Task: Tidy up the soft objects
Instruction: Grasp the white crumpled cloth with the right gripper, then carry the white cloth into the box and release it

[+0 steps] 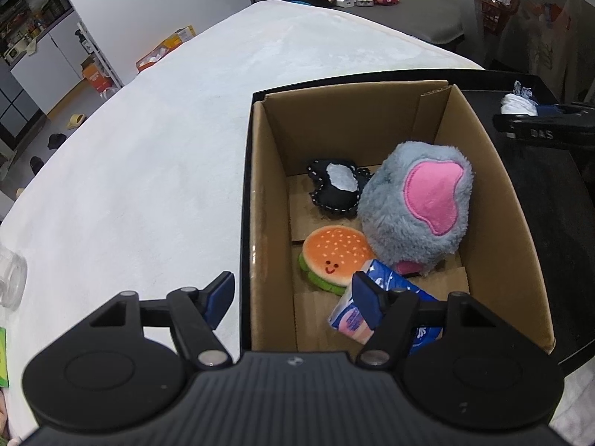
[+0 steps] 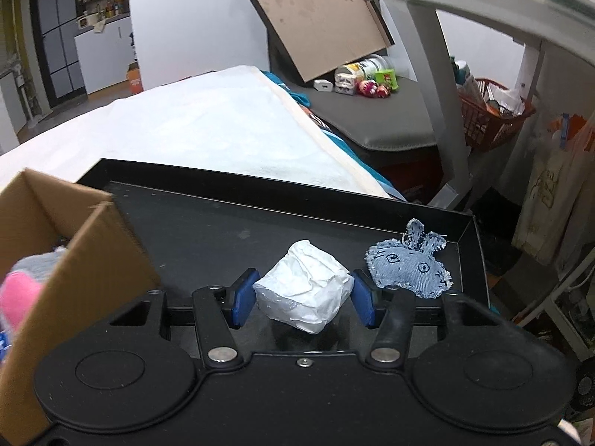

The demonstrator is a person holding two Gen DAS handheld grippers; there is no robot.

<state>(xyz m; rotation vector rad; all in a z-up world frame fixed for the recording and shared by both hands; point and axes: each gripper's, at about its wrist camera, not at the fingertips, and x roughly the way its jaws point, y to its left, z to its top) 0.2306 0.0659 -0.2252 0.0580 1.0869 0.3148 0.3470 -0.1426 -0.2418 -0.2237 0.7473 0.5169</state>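
A cardboard box (image 1: 483,171) stands on a black tray (image 1: 550,204). Inside lie a grey plush with a pink patch (image 1: 416,208), a burger plush (image 1: 334,256), a small black plush (image 1: 334,189) and a blue tissue pack (image 1: 349,319). My left gripper (image 1: 293,286) is open and straddles the box's left wall, holding nothing. In the right wrist view, a white crumpled bundle (image 2: 305,290) sits on the tray (image 2: 223,230) with my right gripper (image 2: 303,290) shut on it, both pads touching its sides. A denim rabbit (image 2: 409,264) lies just to its right.
The tray rests on a white-covered table (image 1: 148,167). A glass jar (image 1: 11,278) stands at the table's left edge. The box's corner (image 2: 93,252) stands left of my right gripper. Beyond the table are a grey bench with small items (image 2: 357,81) and an orange basket (image 2: 491,119).
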